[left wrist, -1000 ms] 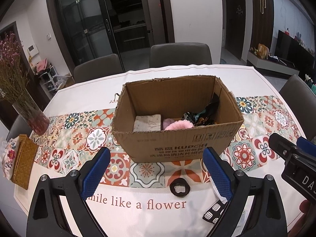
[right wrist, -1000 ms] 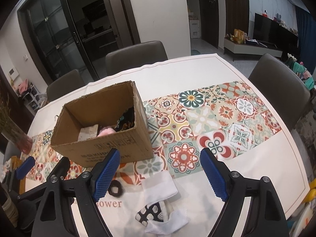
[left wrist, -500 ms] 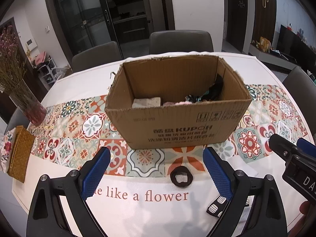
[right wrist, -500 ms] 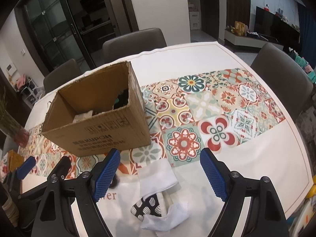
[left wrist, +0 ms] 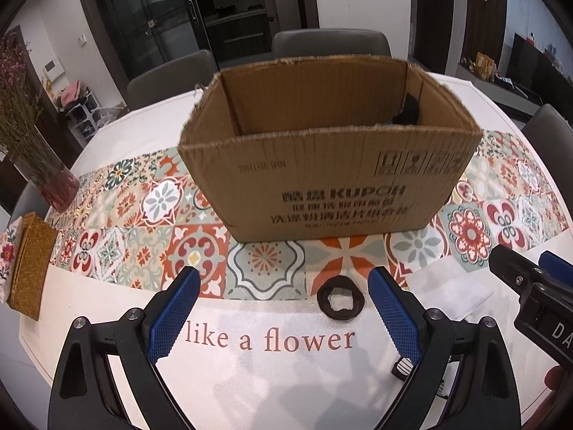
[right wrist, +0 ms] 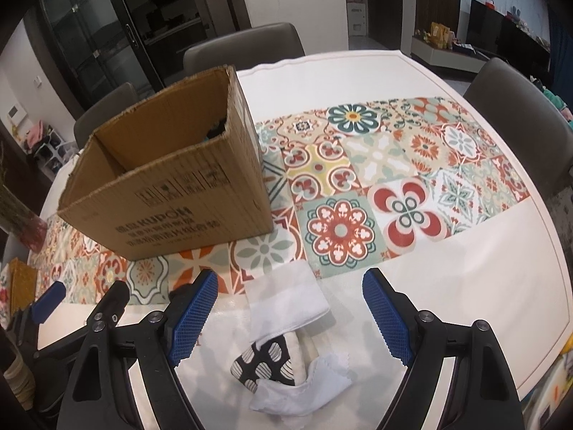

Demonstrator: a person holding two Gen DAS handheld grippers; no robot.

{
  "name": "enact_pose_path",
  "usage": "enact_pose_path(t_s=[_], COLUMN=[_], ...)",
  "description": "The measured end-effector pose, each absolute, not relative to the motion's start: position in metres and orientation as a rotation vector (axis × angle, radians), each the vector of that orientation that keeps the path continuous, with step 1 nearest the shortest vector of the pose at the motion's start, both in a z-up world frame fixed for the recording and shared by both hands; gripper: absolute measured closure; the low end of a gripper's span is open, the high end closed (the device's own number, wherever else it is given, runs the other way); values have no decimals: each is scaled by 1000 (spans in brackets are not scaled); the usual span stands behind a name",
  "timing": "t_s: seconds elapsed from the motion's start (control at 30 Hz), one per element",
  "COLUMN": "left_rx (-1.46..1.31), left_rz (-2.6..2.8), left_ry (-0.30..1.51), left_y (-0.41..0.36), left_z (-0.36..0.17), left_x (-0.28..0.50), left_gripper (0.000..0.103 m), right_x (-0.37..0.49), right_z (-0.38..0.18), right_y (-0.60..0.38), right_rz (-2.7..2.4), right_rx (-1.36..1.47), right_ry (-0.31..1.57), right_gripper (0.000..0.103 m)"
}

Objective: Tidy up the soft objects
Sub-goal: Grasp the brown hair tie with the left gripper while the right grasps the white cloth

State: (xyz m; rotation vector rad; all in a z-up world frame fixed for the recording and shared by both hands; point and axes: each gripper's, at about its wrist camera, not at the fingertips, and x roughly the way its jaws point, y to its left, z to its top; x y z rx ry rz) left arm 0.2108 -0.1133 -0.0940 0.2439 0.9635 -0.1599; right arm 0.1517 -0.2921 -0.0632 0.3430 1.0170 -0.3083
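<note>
An open cardboard box [left wrist: 333,179] stands on the patterned table runner; it also shows in the right wrist view [right wrist: 179,186]. A dark item [left wrist: 408,107] shows over its right rim. A black hair scrunchie [left wrist: 340,302] lies on the table just ahead of my open, empty left gripper [left wrist: 283,308], toward its right finger. A folded white cloth [right wrist: 286,297] and a black-and-white patterned cloth [right wrist: 265,362] lie between the fingers of my open, empty right gripper [right wrist: 290,311]. A crumpled white cloth [right wrist: 304,390] lies below them.
A glass vase of dried flowers [left wrist: 46,175] and a woven box [left wrist: 30,261] stand at the table's left. Grey chairs [left wrist: 329,41] ring the round table. The right gripper's body [left wrist: 530,286] reaches in at the left view's right edge.
Both grippers have dropped lower and moved closer to the table; the box interior has gone out of sight. The scrunchie and the cloths now lie nearer the fingers. Both stay open.
</note>
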Motion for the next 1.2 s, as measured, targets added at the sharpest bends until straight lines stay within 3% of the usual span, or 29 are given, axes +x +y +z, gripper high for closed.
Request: enact_pose_path(t_s=[0.77,1.2], left_rx=[249,259], left_rz=[-249,-237], left_ry=[1131,1174], left_y=[-138,-150], left_z=[-175,-203], left_x=[228,242], left_gripper=[8,18], right_x=[164,172], right_z=[-135,-161], right_y=[-315,-310], right_rz=[-338,-310], right_rx=[397,390], right_ry=[1153,1206], right_gripper=[19,19])
